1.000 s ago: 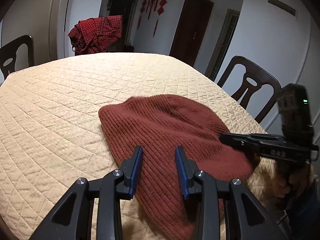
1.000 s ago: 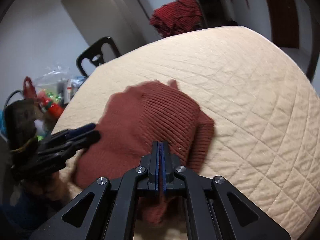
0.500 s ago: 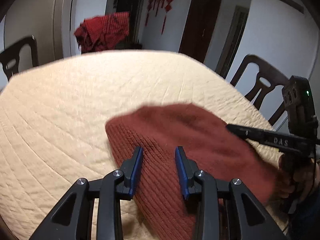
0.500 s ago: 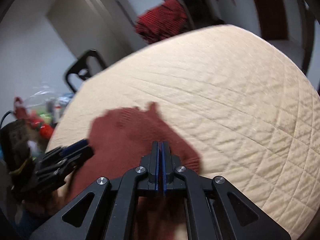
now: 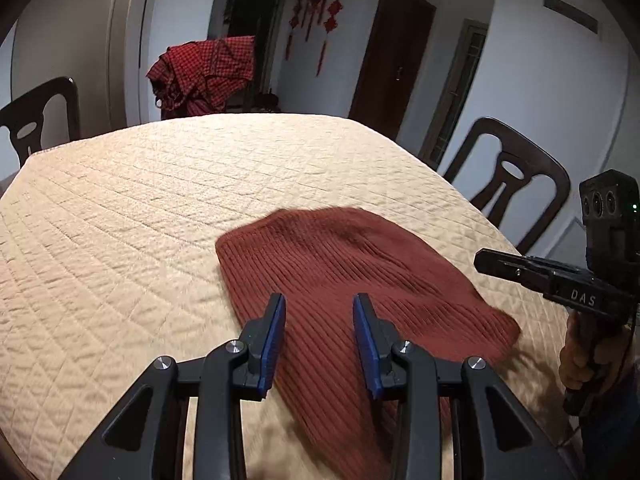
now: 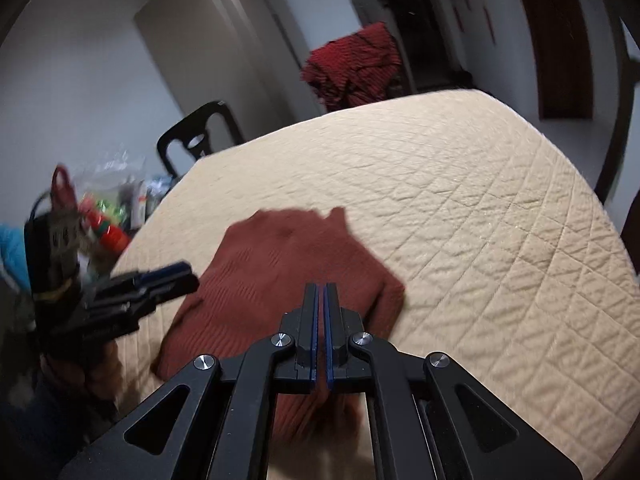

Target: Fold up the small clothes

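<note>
A rust-red ribbed knit hat point(image 5: 340, 276) lies flat on the beige quilted table cover point(image 5: 140, 208). My left gripper point(image 5: 319, 308) is open, its blue pads over the hat's near edge, holding nothing. My right gripper point(image 6: 320, 296) has its jaws nearly closed, with a thin gap and nothing between them, above the hat point(image 6: 288, 272). In the left wrist view the right gripper point(image 5: 486, 260) hovers off the hat's right side, apart from it. In the right wrist view the left gripper point(image 6: 176, 280) is at the hat's left edge.
Dark wooden chairs stand at the table's right point(image 5: 508, 184) and far left point(image 5: 36, 116). A red plaid cloth point(image 5: 204, 76) hangs on a chair at the far end. Bags and clutter point(image 6: 104, 216) sit off the table's left side.
The right gripper has pulled back off the hat toward the table's right edge. The hat now lies flat and smoother. The left gripper stays open over the hat's near edge.
</note>
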### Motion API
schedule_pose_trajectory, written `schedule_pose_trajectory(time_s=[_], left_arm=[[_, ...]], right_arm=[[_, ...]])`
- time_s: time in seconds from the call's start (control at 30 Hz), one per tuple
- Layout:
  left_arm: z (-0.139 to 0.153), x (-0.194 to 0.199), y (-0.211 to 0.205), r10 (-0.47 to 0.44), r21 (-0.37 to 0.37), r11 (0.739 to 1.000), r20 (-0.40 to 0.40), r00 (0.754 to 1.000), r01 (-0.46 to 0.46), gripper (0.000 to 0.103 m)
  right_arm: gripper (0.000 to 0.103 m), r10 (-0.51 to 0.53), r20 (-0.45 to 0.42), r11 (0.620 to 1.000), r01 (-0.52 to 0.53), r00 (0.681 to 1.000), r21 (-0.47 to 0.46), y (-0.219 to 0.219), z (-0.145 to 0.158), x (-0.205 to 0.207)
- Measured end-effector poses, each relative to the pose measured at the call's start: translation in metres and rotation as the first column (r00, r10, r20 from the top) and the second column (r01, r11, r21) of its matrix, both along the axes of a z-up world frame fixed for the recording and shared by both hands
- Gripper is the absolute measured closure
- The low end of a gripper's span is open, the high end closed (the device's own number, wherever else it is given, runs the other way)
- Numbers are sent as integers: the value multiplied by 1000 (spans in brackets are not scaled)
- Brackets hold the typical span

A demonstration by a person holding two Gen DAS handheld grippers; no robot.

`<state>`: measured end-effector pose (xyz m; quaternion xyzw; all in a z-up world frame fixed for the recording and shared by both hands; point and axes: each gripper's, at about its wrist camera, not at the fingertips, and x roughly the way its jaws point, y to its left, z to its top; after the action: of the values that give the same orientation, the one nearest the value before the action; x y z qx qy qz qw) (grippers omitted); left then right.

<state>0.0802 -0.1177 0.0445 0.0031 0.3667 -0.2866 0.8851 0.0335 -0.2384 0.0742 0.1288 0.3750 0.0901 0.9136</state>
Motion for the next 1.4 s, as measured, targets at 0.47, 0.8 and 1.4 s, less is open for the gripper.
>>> schedule_pose_trajectory(time_s=[0.47,0.8,1.4], left_arm=[[-17,-45,-3,-60,57,997,3,998,60,64],[-15,-44,1,-21,35,999,-7,1000,22,63],[-14,-31,-14,64,80,995,5,998,-64,63]], right_arm=[[102,35,-82,996,-42,996,-84,16,-30,-34],[103,13,-81,997,-19,997,-72,15,-26,-40],[101,-11,-57,1000,9,998,-30,16,-23,-18]])
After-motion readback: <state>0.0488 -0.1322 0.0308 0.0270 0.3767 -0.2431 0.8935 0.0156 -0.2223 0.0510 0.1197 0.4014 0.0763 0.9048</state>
